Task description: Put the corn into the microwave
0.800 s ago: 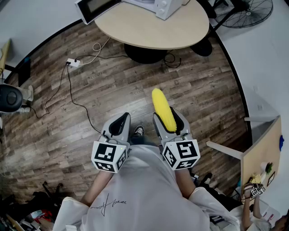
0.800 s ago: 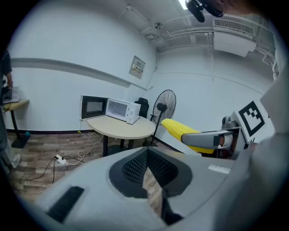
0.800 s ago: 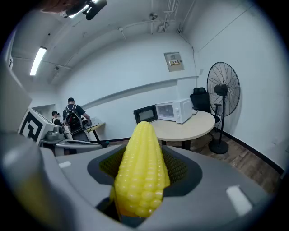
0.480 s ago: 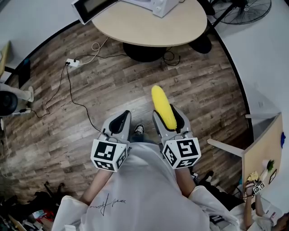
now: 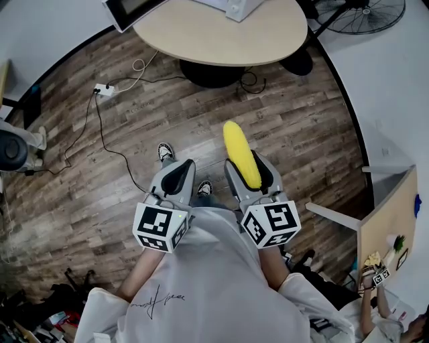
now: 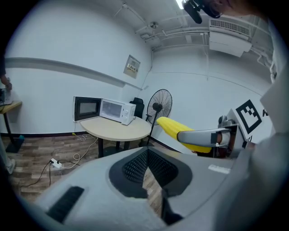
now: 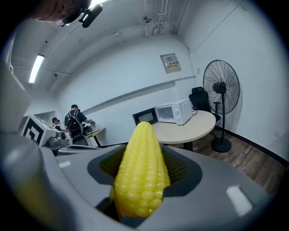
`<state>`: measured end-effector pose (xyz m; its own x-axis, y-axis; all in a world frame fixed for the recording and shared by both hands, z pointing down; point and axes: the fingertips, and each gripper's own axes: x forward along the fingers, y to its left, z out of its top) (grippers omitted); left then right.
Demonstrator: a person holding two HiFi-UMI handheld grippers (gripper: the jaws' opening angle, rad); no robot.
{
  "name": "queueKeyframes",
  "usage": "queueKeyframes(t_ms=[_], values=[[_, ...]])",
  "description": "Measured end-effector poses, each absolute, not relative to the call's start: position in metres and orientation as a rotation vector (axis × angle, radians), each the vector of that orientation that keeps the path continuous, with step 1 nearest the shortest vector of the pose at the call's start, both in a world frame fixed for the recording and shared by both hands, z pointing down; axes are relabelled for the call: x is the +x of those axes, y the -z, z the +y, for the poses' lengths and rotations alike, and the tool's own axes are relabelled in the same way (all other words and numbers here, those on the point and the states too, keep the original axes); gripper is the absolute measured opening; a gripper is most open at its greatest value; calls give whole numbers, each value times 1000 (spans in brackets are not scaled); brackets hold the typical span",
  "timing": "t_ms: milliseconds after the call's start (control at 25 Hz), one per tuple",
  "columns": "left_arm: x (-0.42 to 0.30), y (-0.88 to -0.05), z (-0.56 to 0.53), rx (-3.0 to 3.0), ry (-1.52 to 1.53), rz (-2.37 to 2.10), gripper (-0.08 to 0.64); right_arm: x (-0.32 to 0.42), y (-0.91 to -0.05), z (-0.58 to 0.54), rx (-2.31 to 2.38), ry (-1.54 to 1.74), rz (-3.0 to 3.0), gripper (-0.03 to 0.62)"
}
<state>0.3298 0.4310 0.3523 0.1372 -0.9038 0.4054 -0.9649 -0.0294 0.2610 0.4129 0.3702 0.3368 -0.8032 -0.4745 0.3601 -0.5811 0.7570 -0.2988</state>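
Right tongs [image 5: 248, 173] grasping corn [image 5: 234, 144], cob tip jutting forward, left tongs [image 5: 179, 175] clenched, empty, both above floor [image 5: 167, 120], microwave [image 7: 174, 113] on far bench [image 5: 221, 40], door open

Round bench [image 5: 221, 41] at top, fan [image 5: 365, 12] to its right. Power strip [image 5: 102, 88] w/ cable on wood floor [image 5: 295, 134], left of bench.
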Motion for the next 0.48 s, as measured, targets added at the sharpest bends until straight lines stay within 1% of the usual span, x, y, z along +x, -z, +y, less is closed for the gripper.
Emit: queueKeyframes(t_ms=[480], values=[[261, -342, 380, 1995, -140, -1770, -8, 338, -323, 325, 828, -556, -2704, 261]])
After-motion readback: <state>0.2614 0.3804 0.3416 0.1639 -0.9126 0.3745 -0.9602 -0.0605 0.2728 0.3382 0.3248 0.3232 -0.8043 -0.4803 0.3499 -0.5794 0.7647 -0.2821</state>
